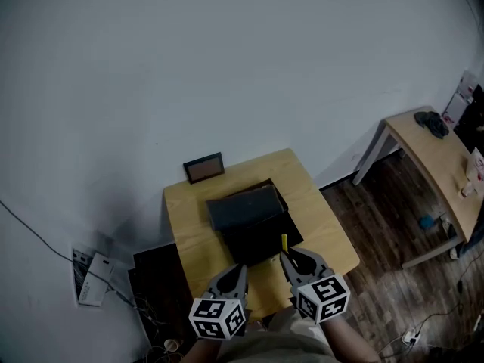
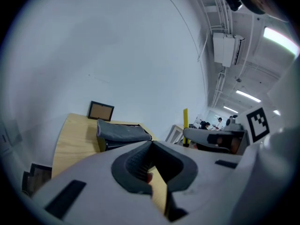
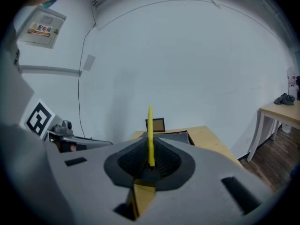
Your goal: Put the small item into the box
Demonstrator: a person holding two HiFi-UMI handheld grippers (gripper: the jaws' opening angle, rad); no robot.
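Note:
A black box [image 1: 261,242] stands on the small wooden table [image 1: 185,225], with a grey flap [image 1: 243,206] over its far part. A thin yellow strip [image 1: 284,242] stands upright in my right gripper [image 1: 286,254], which is shut on it at the box's near right edge. In the right gripper view the yellow strip [image 3: 150,135] rises between the pads, and the box [image 3: 172,136] lies beyond. My left gripper [image 1: 242,268] hovers at the box's near left edge. Its jaws are shut with nothing in them [image 2: 151,145]. From the left gripper view the box [image 2: 119,132] and the strip [image 2: 185,118] show ahead.
A small framed picture [image 1: 204,167] leans on the wall at the table's back edge. A second wooden table [image 1: 439,157] with loose things stands to the right. Cables and a white device [image 1: 94,278] lie on the floor at the left.

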